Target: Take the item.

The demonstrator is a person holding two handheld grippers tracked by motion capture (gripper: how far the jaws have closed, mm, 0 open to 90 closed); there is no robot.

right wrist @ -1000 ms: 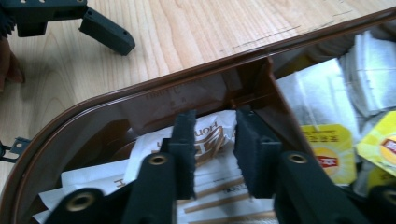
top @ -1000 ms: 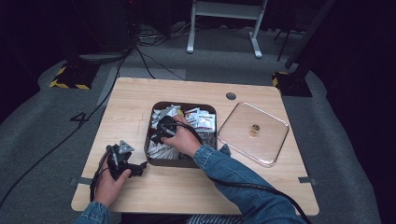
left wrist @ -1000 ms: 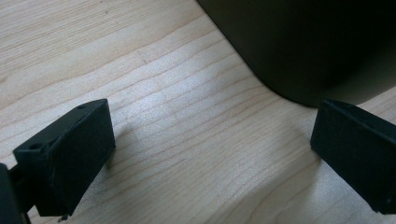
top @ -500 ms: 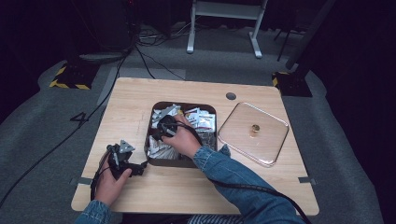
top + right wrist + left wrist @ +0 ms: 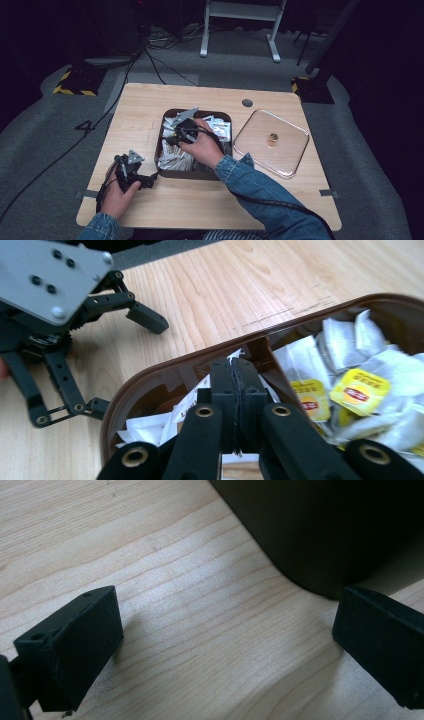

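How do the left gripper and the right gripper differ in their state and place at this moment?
The left gripper has its jaws wide apart; the right gripper has its jaws pressed together. The left one rests on the bare table beside the brown box; the right one is inside that box, among the tea bags. Both have black jaws.

1. The box (image 5: 165,131) sits near the middle of the table (image 5: 140,105), with tea bags (image 5: 218,128) and sachets (image 5: 172,161) in it.
2. The lid (image 5: 272,142) lies just right of the box.
3. The left gripper (image 5: 131,172) rests on the table left of the box's near corner.
4. The right gripper (image 5: 180,131) is over the box's left part.
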